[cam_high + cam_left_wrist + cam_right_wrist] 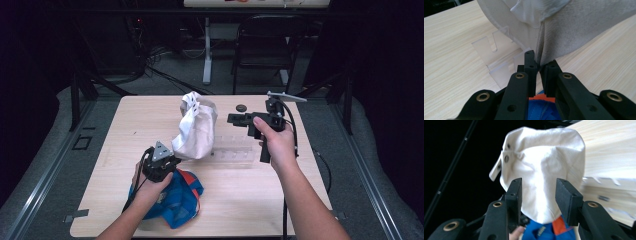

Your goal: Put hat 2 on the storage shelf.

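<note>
Left gripper [538, 67] low over the table [125, 125], jaws nipped tight on the white cap's [195, 131] lower edge, cap hanging upright beside the clear plastic stand [232, 150], right gripper [537, 192] off to the side, jaws spread, touching nothing, blue cap [177, 200] under the left hand.

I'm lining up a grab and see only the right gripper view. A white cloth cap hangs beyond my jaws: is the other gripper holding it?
Observer: Yes. The left gripper is shut on the white cloth cap, pinching the fabric at its lower edge.
Operator: Is my gripper touching it?
Observer: No. In the high view the right gripper is open and clear of the cap, to its right.
Operator: What is on the table near it?
Observer: A clear plastic stand lies on the light wooden table beside the cap's lower end.
</note>
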`<state>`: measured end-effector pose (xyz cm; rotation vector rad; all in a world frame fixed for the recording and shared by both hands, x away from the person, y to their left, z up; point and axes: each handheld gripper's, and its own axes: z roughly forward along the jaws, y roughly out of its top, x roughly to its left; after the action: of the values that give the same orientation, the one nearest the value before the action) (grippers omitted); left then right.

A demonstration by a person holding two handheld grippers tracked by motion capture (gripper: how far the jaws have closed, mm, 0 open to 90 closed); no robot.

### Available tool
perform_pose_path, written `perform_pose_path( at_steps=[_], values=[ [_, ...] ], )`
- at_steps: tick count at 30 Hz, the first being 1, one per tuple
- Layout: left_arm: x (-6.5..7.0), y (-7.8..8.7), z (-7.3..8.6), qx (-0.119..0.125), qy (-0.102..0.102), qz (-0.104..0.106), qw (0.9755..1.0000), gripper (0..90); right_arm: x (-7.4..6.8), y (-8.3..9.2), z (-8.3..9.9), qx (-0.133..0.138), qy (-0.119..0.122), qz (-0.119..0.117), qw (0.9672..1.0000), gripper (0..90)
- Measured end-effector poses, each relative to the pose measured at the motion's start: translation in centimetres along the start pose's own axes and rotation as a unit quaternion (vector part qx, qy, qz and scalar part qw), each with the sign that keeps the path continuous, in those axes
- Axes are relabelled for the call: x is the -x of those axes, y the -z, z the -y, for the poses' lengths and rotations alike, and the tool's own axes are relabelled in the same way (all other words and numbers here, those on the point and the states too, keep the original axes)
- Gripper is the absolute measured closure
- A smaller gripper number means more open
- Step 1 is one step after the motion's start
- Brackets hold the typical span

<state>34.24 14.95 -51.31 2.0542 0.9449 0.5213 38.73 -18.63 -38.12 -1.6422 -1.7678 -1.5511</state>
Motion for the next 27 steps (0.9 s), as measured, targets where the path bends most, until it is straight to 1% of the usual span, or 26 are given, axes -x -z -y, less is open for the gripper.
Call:
perform_pose_path(
  at_steps=[1, 2, 4, 5, 6, 8, 9, 10, 12, 13, 14, 15, 16, 17, 18, 19, 20, 21, 22, 23, 24, 25, 26, 27],
  values=[
    [0.0, -0.1, 0.0, -0.005, -0.002, 0.0, 1.0, 84.2, 0.4, 0.2, 0.4, 0.0, 0.004, 0.005, 1.0, 57.6],
    [0.1, -0.3, 0.1, -0.009, -0.003, 0.0, 1.0, 84.2, 0.7, 0.5, 0.8, 0.0, 0.01, 0.015, 0.9998, 57.6],
    [0.1, -0.5, 0.3, -0.006, -0.001, 0.0, 1.0, 84.2, 1.3, 0.8, 1.8, -0.004, 0.026, 0.035, 0.9991, 57.6],
    [0.1, -0.5, 0.3, -0.006, -0.001, 0.0, 1.0, 84.1, 1.3, 0.8, 1.8, -0.004, 0.026, 0.035, 0.9991, 57.6],
    [0.1, -0.5, 0.3, -0.005, -0.001, -0.001, 1.0, 84.0, 1.8, 1.1, 2.8, -0.002, 0.037, 0.049, 0.9981, 57.6],
    [0.1, -0.5, 0.3, -0.003, -0.003, -0.002, 1.0, 83.6, 2.3, 1.3, 3.8, -0.002, 0.055, 0.066, 0.9963, 57.6],
    [0.1, -0.5, 0.3, -0.003, -0.003, -0.002, 1.0, 83.3, 2.3, 1.3, 3.8, -0.002, 0.055, 0.066, 0.9963, 57.6],
    [0.1, -0.4, 0.3, -0.005, -0.003, -0.006, 1.0, 82.6, 2.8, 1.3, 4.8, -0.005, 0.064, 0.076, 0.9951, 57.6],
    [0.1, -0.3, 0.4, -0.001, -0.003, -0.008, 1.0, 80.6, 3.4, 1.1, 5.7, -0.009, 0.068, 0.084, 0.9941, 57.7],
    [0.1, -0.3, 0.4, -0.001, -0.003, -0.008, 1.0, 79.3, 3.4, 1.1, 5.7, -0.009, 0.068, 0.084, 0.9941, 57.7],
    [0.1, -0.2, 0.4, 0.001, -0.002, -0.008, 1.0, 77.5, 3.9, 1.0, 6.5, -0.01, 0.073, 0.095, 0.9928, 57.7],
    [0.1, 0.4, 0.5, 0.009, -0.002, -0.002, 1.0, 75.6, 4.1, 0.9, 6.8, -0.009, 0.074, 0.099, 0.9923, 57.7],
    [0.1, 0.4, 0.5, 0.009, -0.002, -0.002, 1.0, 73.6, 4.4, 0.9, 7.1, -0.011, 0.079, 0.103, 0.9915, 57.7],
    [0.1, 1.1, 0.6, 0.017, -0.005, 0.002, 0.9998, 70.8, 4.6, 0.9, 7.5, -0.011, 0.081, 0.105, 0.9911, 57.7],
    [0.1, 1.5, 0.8, 0.022, -0.003, 0.003, 0.9997, 68.2, 4.7, 0.8, 7.8, -0.009, 0.082, 0.109, 0.9906, 57.7],
    [0.0, 1.9, 1.0, 0.023, -0.002, 0.004, 0.9997, 65.9, 4.9, 0.8, 8.2, -0.013, 0.087, 0.113, 0.9897, 57.7],
    [-0.2, 2.3, 1.3, 0.028, 0.003, 0.005, 0.9996, 64.9, 5.1, 0.8, 8.5, -0.013, 0.091, 0.118, 0.9888, 57.7],
    [-0.2, 2.3, 1.3, 0.028, 0.003, 0.005, 0.9996, 64.1, 5.1, 0.8, 8.5, -0.013, 0.091, 0.118, 0.9888, 57.7],
    [-0.6, 3.1, 1.9, 0.032, 0.013, 0.005, 0.9994, 62.9, 5.5, 0.9, 9.1, -0.012, 0.091, 0.121, 0.9884, 57.7],
    [-0.9, 3.6, 2.2, 0.032, 0.017, 0.0, 0.9993, 62.4, 5.7, 0.9, 9.5, -0.013, 0.092, 0.122, 0.9881, 57.7],
    [-1.2, 4.0, 2.5, 0.035, 0.023, -0.002, 0.9991, 61.7, 5.9, 1.0, 9.8, -0.016, 0.095, 0.126, 0.9873, 57.7],
    [-1.2, 4.0, 2.5, 0.035, 0.023, -0.002, 0.9991, 61.4, 5.9, 1.0, 9.8, -0.016, 0.095, 0.126, 0.9873, 57.7],
    [-2.0, 4.9, 3.2, 0.034, 0.03, -0.012, 0.9989, 61.3, 6.3, 0.9, 10.5, -0.013, 0.097, 0.133, 0.9863, 57.8],
    [-2.4, 5.3, 3.6, 0.031, 0.035, -0.016, 0.9988, 61.1, 6.5, 0.9, 10.8, -0.016, 0.099, 0.135, 0.9858, 57.8]
  ],
)
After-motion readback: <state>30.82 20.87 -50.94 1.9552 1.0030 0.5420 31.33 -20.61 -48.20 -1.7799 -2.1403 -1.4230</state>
